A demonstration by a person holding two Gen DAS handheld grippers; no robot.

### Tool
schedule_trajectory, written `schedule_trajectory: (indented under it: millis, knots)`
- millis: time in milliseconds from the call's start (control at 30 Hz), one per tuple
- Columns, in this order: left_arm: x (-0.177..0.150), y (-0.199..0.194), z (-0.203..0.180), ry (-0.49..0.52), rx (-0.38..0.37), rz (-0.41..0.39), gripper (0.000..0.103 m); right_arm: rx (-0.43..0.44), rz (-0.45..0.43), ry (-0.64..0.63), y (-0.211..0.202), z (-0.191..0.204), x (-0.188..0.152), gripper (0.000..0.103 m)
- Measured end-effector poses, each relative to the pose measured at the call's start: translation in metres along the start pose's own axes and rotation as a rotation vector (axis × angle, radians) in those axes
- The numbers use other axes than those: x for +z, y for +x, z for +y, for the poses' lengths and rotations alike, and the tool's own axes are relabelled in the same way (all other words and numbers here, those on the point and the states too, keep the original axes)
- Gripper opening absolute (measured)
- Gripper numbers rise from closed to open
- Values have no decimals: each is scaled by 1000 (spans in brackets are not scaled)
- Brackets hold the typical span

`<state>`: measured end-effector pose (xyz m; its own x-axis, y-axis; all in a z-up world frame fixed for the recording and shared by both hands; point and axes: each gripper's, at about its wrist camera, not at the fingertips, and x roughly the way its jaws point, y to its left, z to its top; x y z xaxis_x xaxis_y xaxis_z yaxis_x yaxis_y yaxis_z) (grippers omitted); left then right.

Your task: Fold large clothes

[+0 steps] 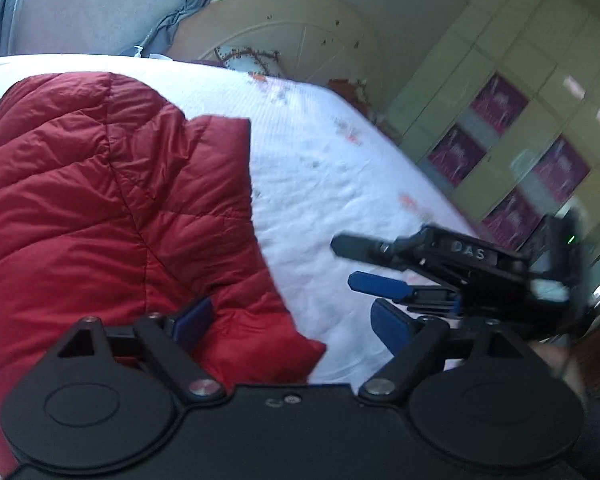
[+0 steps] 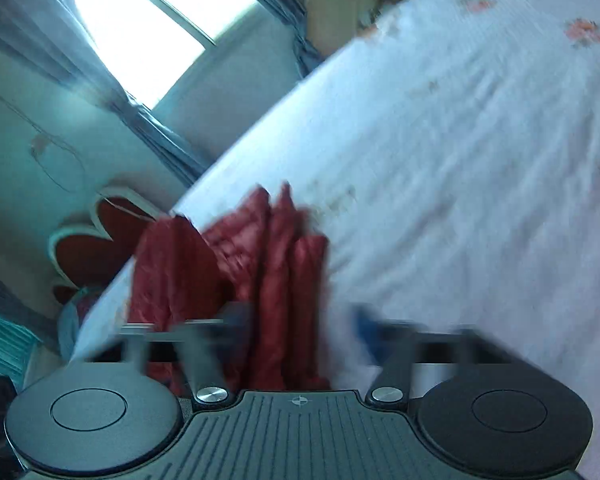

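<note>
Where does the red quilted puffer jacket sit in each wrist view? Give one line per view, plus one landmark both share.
Left wrist view: the red quilted puffer jacket fills the left half, lying on the bed, its near corner between the open fingers.
Right wrist view: the jacket is blurred, bottom centre-left, just ahead of the gripper.
Shared landmark: the white floral bedsheet.

Bedroom, daylight from window.
Bed (image 1: pixel 340 160) with white floral sheet, cream rounded headboard (image 1: pixel 300 36); grey-blue curtains (image 2: pixel 148 120) flank bright window (image 2: pixel 140 24); pale green wardrobe (image 1: pixel 512 80) with magenta panels on the right; plain walls.
</note>
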<state>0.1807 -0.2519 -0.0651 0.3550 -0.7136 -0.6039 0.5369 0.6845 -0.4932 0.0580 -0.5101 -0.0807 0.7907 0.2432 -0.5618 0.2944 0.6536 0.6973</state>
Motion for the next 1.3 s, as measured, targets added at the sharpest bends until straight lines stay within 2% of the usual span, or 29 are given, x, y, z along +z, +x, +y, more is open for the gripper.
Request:
schedule_trajectory:
  millis: [67,100,200,267,300,333,400,500,567,667,767,800,833,967,1033,1100,1200,1300]
  knots:
    - [4,-28,13,-67,-41,-74,67,50,6,-33,5,11,6,78]
    - [5,-43,22,-93,-37,-126,65,80,17,-41,8,17,11,78]
    - [9,-86,60,-170,45,-267,63,150,31,-83,30,36,21,78]
    - [11,-102,92,-215,139,-306,59,170,44,-113,47,49,27,78]
    - [12,-105,104,-224,191,-305,57,167,51,-130,55,56,30,77]
    - [12,-106,116,-232,243,-293,52,163,64,-148,69,61,31,69]
    - [16,-105,132,-242,286,-274,48,145,97,-155,87,68,35,60]
    - [15,-95,141,-229,296,-253,47,96,131,-144,109,66,37,61]
    - [18,-77,137,-209,303,-229,47,76,185,-114,121,58,34,61]
    - [19,-64,137,-212,283,-197,47,46,239,-72,135,49,30,61]
    - [20,-57,142,-200,251,-176,47,51,254,-42,142,44,28,61]
    - [19,-58,142,-196,240,-174,47,62,247,-48,142,43,27,49]
    - [19,-58,143,-194,222,-175,47,89,247,-54,141,42,26,18]
    - [20,-59,139,-162,177,-197,46,113,151,-112,117,47,24,12]
    - [22,-56,132,-134,182,-195,46,149,96,-160,100,48,21,12]
    - [23,-50,123,-81,196,-191,46,145,76,-179,94,40,14,12]
    - [27,-35,107,1,222,-157,46,110,82,-105,100,14,5,12]
    - [32,-14,91,103,287,-88,46,93,97,-7,109,-11,-3,13]
